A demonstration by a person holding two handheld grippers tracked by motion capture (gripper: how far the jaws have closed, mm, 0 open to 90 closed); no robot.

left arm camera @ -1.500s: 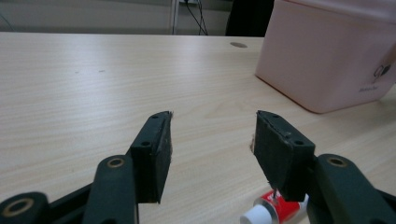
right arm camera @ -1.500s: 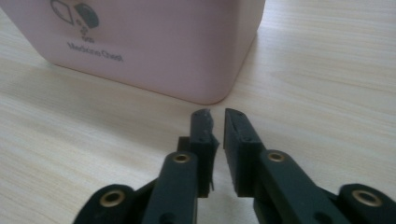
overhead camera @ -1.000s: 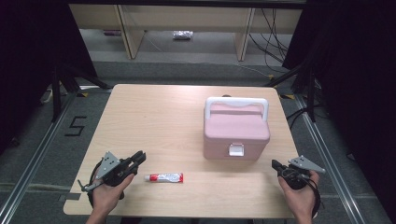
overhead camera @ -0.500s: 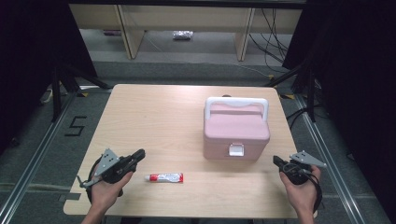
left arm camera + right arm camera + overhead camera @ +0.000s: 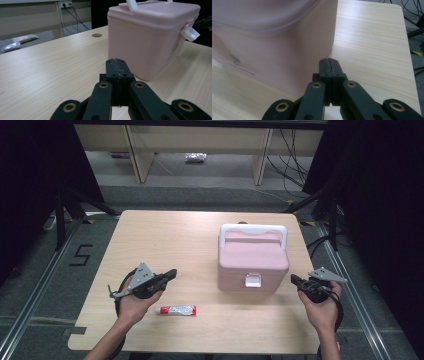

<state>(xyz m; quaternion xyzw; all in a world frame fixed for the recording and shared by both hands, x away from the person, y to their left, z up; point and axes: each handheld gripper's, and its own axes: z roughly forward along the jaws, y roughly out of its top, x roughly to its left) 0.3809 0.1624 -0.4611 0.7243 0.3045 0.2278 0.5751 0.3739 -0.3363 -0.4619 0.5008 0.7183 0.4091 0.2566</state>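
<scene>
In the high view, a pink box (image 5: 253, 261) with a white handle (image 5: 253, 230) is seen on the right half of the wooden table (image 5: 165, 235). Its lid is shut, and a small white latch (image 5: 252, 281) is on the side facing the person. A small red and white tube (image 5: 175, 310) is laid flat near the front edge, to the left of the box and well apart from it.

The left gripper (image 5: 170, 273) is held just above and behind the tube, pointed toward the box. Its jaws have just been closing, and nothing is seen between them. In the left gripper view, the jaws are pressed together, with the box (image 5: 150, 35) close ahead. The right gripper (image 5: 294, 279) is held just beside the box's right front corner. Its jaws are closed too, with nothing held, and the pink wall (image 5: 274, 45) is seen very near.
</scene>
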